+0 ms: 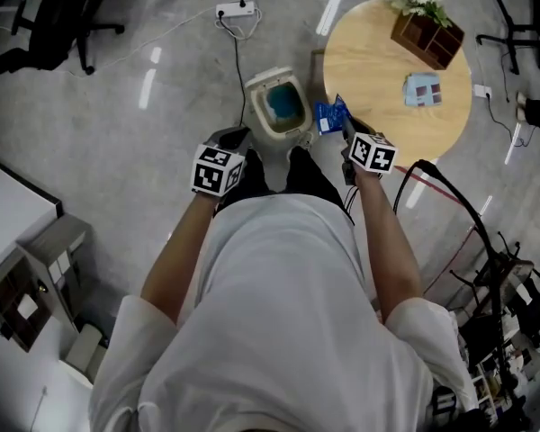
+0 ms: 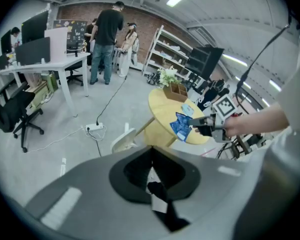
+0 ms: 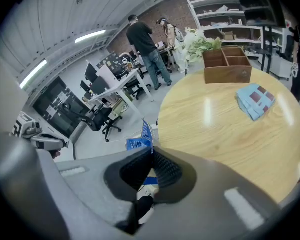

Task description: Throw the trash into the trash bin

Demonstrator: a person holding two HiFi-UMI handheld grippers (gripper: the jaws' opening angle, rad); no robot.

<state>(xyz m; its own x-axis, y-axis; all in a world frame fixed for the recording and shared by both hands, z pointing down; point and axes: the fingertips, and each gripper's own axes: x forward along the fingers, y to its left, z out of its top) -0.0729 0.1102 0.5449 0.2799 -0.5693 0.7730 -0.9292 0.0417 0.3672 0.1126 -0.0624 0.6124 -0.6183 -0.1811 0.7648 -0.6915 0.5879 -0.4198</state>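
In the head view a white trash bin [image 1: 279, 106] with a blue liner stands on the floor just ahead of my feet, beside a round wooden table [image 1: 378, 66]. My right gripper [image 1: 346, 131] is shut on a crumpled blue wrapper [image 1: 330, 115], held between the bin and the table edge. In the right gripper view the wrapper [image 3: 140, 143] sticks up from the closed jaws of the right gripper [image 3: 151, 151]. My left gripper [image 1: 234, 139] hangs near the bin's left side, shut and empty. The left gripper view shows its closed jaws [image 2: 151, 151], the wrapper [image 2: 181, 124] and the bin [image 2: 123, 140].
On the table stand a wooden box [image 1: 429, 40] with white flowers and a small blue packet [image 1: 422, 88]. A power strip [image 1: 235, 10] with cables lies on the floor behind the bin. An office chair [image 1: 58, 21] is at the far left. People [image 2: 107, 34] stand by distant desks.
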